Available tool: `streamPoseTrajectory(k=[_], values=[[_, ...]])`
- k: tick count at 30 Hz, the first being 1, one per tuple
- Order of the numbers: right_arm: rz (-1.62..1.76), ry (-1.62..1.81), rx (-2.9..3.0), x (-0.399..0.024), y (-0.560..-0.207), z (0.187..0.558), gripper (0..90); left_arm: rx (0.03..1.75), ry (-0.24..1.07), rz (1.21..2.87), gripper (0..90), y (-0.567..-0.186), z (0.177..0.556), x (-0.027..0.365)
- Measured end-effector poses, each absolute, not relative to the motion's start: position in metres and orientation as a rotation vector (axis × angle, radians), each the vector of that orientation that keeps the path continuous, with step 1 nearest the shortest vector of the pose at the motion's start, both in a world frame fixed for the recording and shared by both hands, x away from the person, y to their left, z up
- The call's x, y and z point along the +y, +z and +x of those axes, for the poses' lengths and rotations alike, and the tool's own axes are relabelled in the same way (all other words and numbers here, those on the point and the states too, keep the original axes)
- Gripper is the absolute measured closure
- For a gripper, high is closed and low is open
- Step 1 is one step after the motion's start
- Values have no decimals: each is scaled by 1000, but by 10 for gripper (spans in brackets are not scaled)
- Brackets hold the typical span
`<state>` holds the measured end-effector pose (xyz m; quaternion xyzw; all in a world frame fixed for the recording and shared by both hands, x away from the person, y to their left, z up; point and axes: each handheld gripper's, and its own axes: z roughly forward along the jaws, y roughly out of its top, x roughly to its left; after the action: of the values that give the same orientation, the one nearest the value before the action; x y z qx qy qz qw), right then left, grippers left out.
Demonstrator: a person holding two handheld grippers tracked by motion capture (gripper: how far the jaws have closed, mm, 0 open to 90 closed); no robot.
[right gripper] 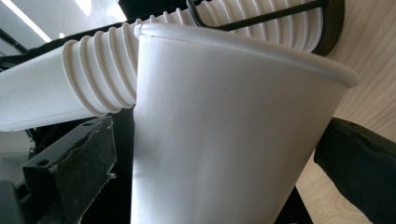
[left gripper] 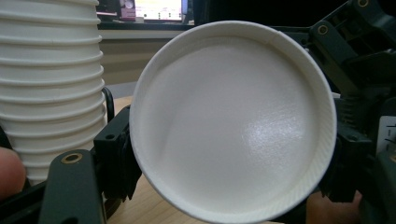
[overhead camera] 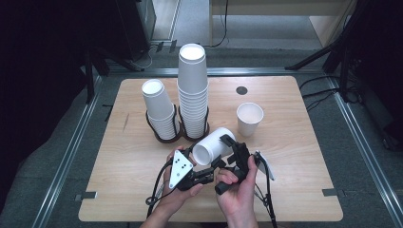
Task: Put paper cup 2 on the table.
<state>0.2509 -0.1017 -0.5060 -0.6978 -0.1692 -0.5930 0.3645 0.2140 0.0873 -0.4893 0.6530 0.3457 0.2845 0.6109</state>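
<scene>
The white paper cup [overhead camera: 213,145] lies on its side just below the centre of the high view, its open mouth facing lower left, with the left gripper [overhead camera: 202,175] pinching its rim and the right gripper [overhead camera: 233,147] closed across its wall. It is plain, smooth and empty, with a rolled lip. Above it, two black wire holders [overhead camera: 167,135] carry a short stack [overhead camera: 159,108] and a tall stack [overhead camera: 193,90] of cups, and a single upright cup [overhead camera: 249,118] stands empty at centre right on the wooden table [overhead camera: 294,156].

No readable text, labels or numbers showing anywhere. Lit screen [left gripper: 148,9] glowing in the left gripper view's background, its contents blurring past reading.
</scene>
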Motion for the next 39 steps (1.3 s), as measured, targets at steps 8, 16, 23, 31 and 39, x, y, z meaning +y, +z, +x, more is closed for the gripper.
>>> streamPoseTrajectory(k=[8,16,23,31,39], values=[[-1792,-1501,-438,-99,-511,259,0,788,655,1518,232,-490,213,87],[-1760,-1496,-401,-98,-516,262,103,791,656,1518,230,-491,214,87],[-1736,-1518,-377,-95,-516,260,137,790,658,1517,214,-490,214,89],[-1754,-1559,-353,-97,-517,261,149,839,583,1539,96,-485,217,96],[-1829,-1655,-362,-112,-513,262,152,836,566,1551,26,-481,216,103]])
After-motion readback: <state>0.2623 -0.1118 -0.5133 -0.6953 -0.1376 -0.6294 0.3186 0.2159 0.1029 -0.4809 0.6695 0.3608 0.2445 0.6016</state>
